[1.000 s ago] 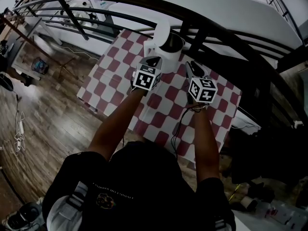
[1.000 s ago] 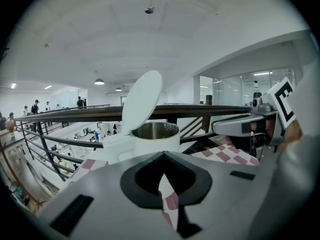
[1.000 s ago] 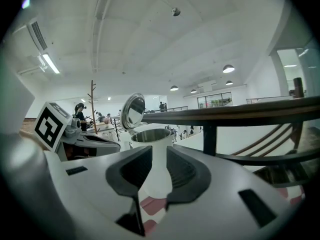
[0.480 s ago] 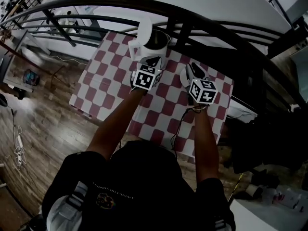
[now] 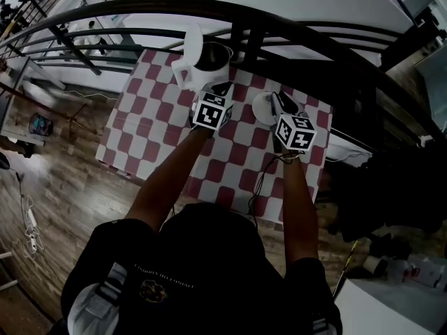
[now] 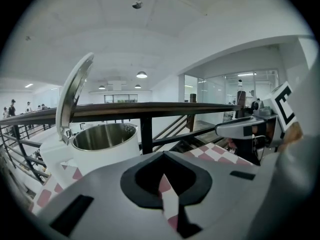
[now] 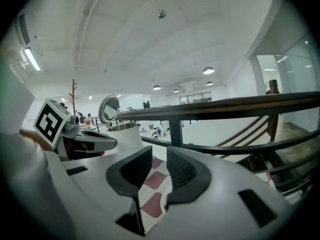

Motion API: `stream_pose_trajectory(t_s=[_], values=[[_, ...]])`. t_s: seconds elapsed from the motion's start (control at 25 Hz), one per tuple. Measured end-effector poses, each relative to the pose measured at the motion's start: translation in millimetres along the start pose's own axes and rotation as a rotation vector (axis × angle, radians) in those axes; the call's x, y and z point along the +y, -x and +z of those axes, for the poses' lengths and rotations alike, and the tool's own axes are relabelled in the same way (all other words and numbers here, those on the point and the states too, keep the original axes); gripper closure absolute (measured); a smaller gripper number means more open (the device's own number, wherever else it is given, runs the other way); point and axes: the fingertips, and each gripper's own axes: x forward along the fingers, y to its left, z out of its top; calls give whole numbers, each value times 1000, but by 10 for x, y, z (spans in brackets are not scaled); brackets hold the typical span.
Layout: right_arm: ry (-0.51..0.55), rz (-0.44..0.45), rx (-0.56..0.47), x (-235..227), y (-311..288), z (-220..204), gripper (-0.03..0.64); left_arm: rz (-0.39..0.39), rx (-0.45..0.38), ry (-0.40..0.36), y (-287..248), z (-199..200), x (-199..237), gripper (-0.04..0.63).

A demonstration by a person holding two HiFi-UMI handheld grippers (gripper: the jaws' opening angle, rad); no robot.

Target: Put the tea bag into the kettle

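Arms: we see both forearms (image 5: 171,176) reaching out from the body over the worktop (image 5: 157,135), with a claw in each hand.
Left claw (image 6: 165,156): clenched. Its tips meet, and only a thin slit behind them shows the checked cloth. We see nothing gripped.
Right claw (image 7: 159,159): released. Its jaws stand apart, with red and white squares showing through the gap and nothing between them.
Worktop: covered in a red-and-white checked cloth. Both claws are above its far half, side by side and apart.
Disc (image 5: 263,108): a small white round thing on the cloth, just beside the right claw's tip, on the side toward the left claw. We cannot tell what it is.
Tea bag: we cannot make it out in any view.
Kettle (image 5: 206,77): white and upright at the worktop's far edge, just beyond the left claw, with its steel inside showing.
Lid (image 5: 192,40): swung up and standing open on the kettle's left side.
Railing (image 5: 209,9): dark, curving just behind the kettle and the worktop's far edge.
Beyond: a bright white hall with round ceiling lamps (image 6: 141,75) and glass walls.
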Motion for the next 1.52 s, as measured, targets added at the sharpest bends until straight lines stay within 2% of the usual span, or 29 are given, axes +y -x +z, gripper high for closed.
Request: stream_pose_trajectory(t_s=[0.24,0.4,0.8,1.52], values=[[-14,-29,10,-153,78,-88,518,-12,38,-34,-113,-51,-136,594],[-34,-58,30,-292,157,-222,518,-56,37,-25,-230,-74,-277,594],[-97,-130,99,-635,303,-708,518,-126,95,-56,-519,-283,-610,594],[-155,-120,244,-750,-106,-1416,517,-151,214,-66,-848,-673,-705,594]])
